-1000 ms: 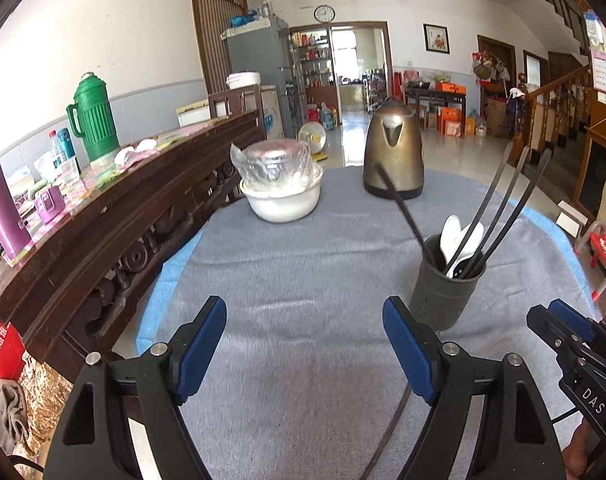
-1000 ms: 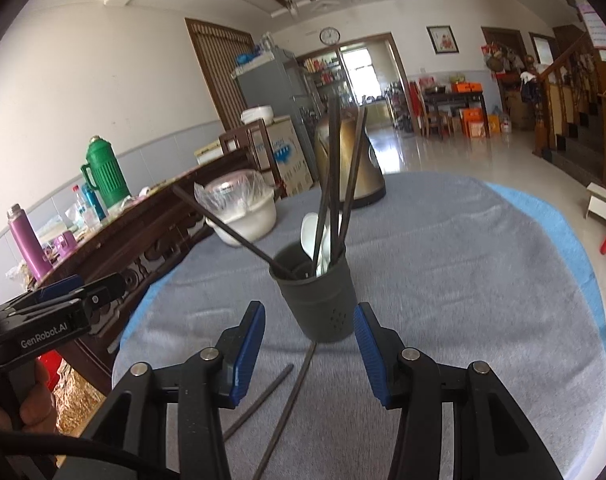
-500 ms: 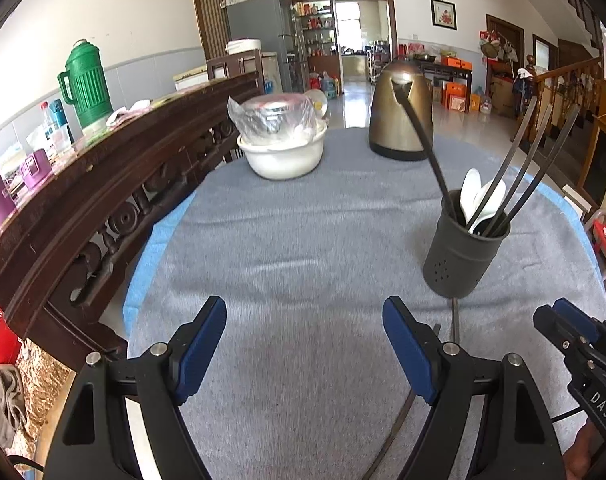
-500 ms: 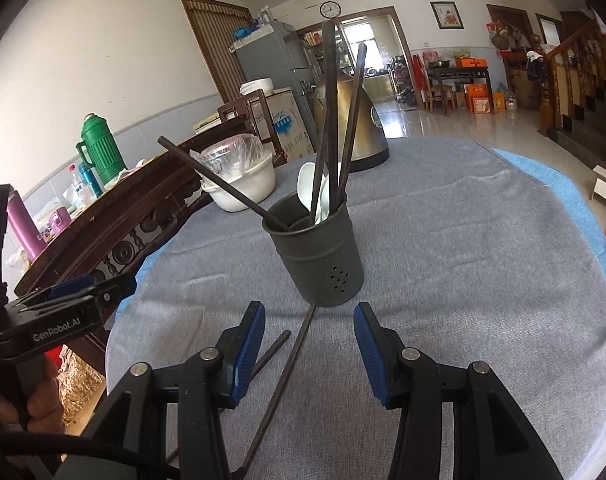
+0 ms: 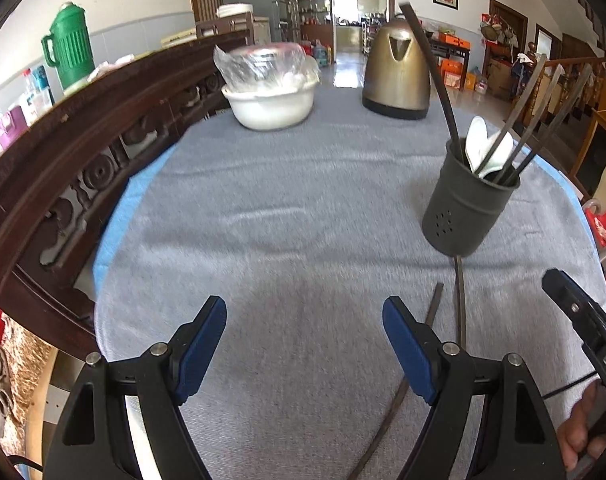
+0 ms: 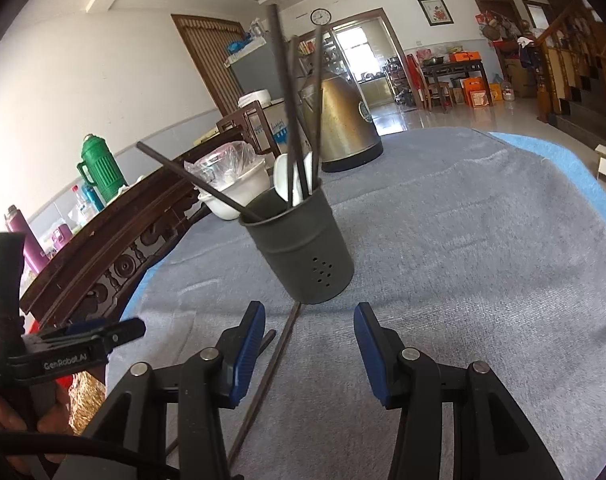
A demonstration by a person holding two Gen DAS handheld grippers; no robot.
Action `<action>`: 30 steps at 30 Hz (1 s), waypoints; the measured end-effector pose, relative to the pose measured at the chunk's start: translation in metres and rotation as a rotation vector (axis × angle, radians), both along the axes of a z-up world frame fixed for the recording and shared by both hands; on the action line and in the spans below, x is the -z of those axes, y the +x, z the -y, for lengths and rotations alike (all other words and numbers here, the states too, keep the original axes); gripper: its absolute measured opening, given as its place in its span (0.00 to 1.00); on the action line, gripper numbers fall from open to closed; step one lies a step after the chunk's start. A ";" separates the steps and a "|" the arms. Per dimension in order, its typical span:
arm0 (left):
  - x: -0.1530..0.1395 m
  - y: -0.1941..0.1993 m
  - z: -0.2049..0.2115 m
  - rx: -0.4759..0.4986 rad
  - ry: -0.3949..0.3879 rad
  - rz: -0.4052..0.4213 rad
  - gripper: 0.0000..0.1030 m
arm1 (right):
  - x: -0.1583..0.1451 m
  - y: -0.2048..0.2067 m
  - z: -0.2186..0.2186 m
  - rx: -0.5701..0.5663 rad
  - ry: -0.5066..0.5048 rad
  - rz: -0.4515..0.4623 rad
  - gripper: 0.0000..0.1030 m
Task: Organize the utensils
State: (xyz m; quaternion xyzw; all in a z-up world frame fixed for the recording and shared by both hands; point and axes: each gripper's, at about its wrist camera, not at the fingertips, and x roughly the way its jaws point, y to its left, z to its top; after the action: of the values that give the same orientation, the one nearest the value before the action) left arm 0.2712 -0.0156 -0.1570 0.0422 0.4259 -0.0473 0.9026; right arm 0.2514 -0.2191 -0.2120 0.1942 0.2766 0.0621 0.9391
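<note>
Two chopsticks (image 6: 271, 364) lie loose on the bench (image 6: 483, 240) at six o'clock of the holder (image 6: 303, 248); both grippers, left (image 5: 303, 344) and right (image 6: 309, 340), hover wide-fingered and empty. Next likely comes picking one up.

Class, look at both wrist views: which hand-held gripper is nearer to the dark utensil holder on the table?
Right. The right hand-held gripper sits just in front of the utensil holder, nearly centred on it. The left hand-held gripper is farther back, with the holder off to its right.
</note>
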 end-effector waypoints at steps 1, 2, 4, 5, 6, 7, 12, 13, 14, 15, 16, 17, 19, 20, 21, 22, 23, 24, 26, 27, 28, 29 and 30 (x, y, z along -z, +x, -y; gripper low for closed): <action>0.002 0.000 0.002 0.008 -0.007 -0.008 0.79 | 0.005 0.003 0.003 -0.003 0.016 -0.002 0.49; 0.005 0.000 0.004 0.024 -0.015 -0.017 0.79 | 0.009 0.005 0.006 -0.005 0.030 -0.003 0.49; 0.009 0.000 0.010 0.058 -0.026 -0.028 0.79 | 0.016 0.006 0.012 -0.003 0.058 -0.005 0.49; 0.011 -0.001 0.014 0.080 -0.033 -0.035 0.79 | 0.019 0.008 0.015 -0.009 0.083 -0.017 0.49; 0.013 -0.002 0.017 0.103 -0.041 -0.041 0.79 | 0.023 0.010 0.022 -0.012 0.126 -0.023 0.49; 0.016 -0.004 0.020 0.127 -0.050 -0.047 0.79 | 0.025 0.011 0.026 -0.013 0.150 -0.025 0.49; 0.031 -0.007 0.034 0.200 -0.062 -0.094 0.79 | 0.031 0.013 0.039 0.005 0.218 -0.033 0.49; 0.034 -0.005 0.037 0.206 -0.066 -0.106 0.79 | 0.030 0.014 0.038 -0.003 0.215 -0.029 0.49; 0.035 -0.004 0.038 0.209 -0.068 -0.112 0.79 | 0.030 0.014 0.037 -0.011 0.214 -0.030 0.49; 0.036 -0.002 0.041 0.213 -0.070 -0.120 0.79 | 0.030 0.015 0.036 -0.015 0.212 -0.035 0.49; 0.038 -0.001 0.043 0.215 -0.068 -0.126 0.79 | 0.031 0.016 0.037 -0.018 0.215 -0.039 0.49; 0.040 0.002 0.045 0.215 -0.064 -0.137 0.79 | 0.031 0.015 0.038 -0.020 0.219 -0.038 0.49; 0.043 0.007 0.047 0.210 -0.067 -0.153 0.77 | 0.031 0.014 0.039 -0.019 0.221 -0.037 0.49; 0.044 0.008 0.048 0.209 -0.070 -0.160 0.76 | 0.031 0.013 0.039 -0.021 0.222 -0.038 0.49; 0.045 0.009 0.049 0.210 -0.070 -0.165 0.72 | 0.032 0.015 0.039 -0.025 0.224 -0.041 0.49; 0.046 0.010 0.051 0.214 -0.064 -0.167 0.63 | 0.033 0.016 0.039 -0.023 0.224 -0.044 0.49; 0.047 0.010 0.052 0.221 -0.053 -0.170 0.59 | 0.033 0.016 0.039 -0.024 0.226 -0.044 0.49; 0.049 0.010 0.055 0.230 -0.037 -0.177 0.52 | 0.033 0.016 0.040 -0.028 0.230 -0.044 0.49; 0.051 0.010 0.058 0.236 -0.024 -0.189 0.46 | 0.034 0.017 0.039 -0.027 0.228 -0.049 0.49; 0.053 0.010 0.059 0.238 -0.025 -0.196 0.45 | 0.034 0.017 0.039 -0.028 0.230 -0.049 0.49; 0.054 0.010 0.059 0.237 -0.027 -0.203 0.45 | 0.034 0.017 0.039 -0.031 0.233 -0.048 0.49; 0.054 0.010 0.061 0.236 -0.023 -0.197 0.45 | 0.034 0.017 0.039 -0.030 0.232 -0.049 0.49; 0.055 0.009 0.062 0.240 -0.018 -0.197 0.45 | 0.034 0.017 0.039 -0.029 0.233 -0.051 0.49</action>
State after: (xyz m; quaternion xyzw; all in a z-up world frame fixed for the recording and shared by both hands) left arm 0.2804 -0.0779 -0.2116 0.0797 0.5039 -0.1627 0.8446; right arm 0.2685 -0.2585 -0.2461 0.2995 0.2940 0.1023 0.9019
